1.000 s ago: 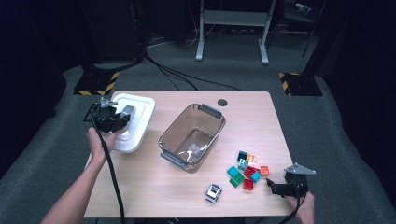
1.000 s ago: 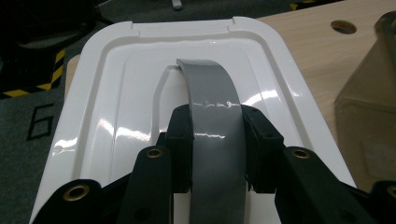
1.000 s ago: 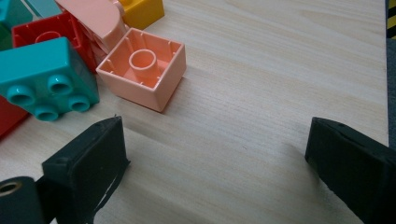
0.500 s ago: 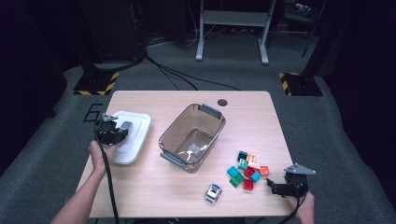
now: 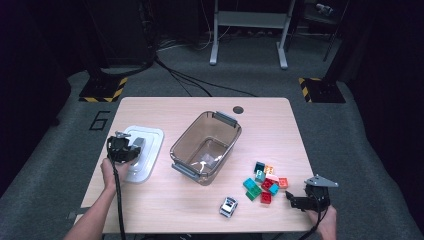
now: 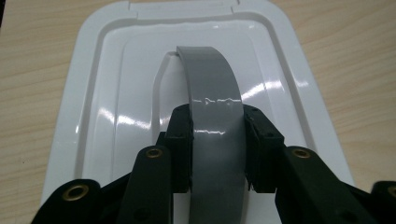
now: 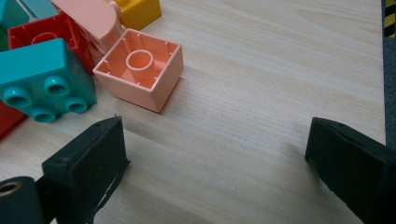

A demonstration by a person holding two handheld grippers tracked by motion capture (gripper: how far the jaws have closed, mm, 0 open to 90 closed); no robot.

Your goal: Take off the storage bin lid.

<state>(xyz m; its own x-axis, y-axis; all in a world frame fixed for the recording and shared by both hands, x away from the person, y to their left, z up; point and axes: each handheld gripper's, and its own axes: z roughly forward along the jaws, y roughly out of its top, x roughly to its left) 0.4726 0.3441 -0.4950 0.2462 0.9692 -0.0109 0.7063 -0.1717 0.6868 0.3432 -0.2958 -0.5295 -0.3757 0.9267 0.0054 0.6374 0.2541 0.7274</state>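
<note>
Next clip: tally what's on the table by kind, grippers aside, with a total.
Lid, white with a grey handle: 1
Clear bin: 1
Toy car: 1
Pile of blocks: 1 pile; single blocks overlap too much to count exactly
Total: 4 kinds, 3 single items plus the pile

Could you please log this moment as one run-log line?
left tongs: shut on lid handle | lid: on table | right tongs: open by bricks
</note>
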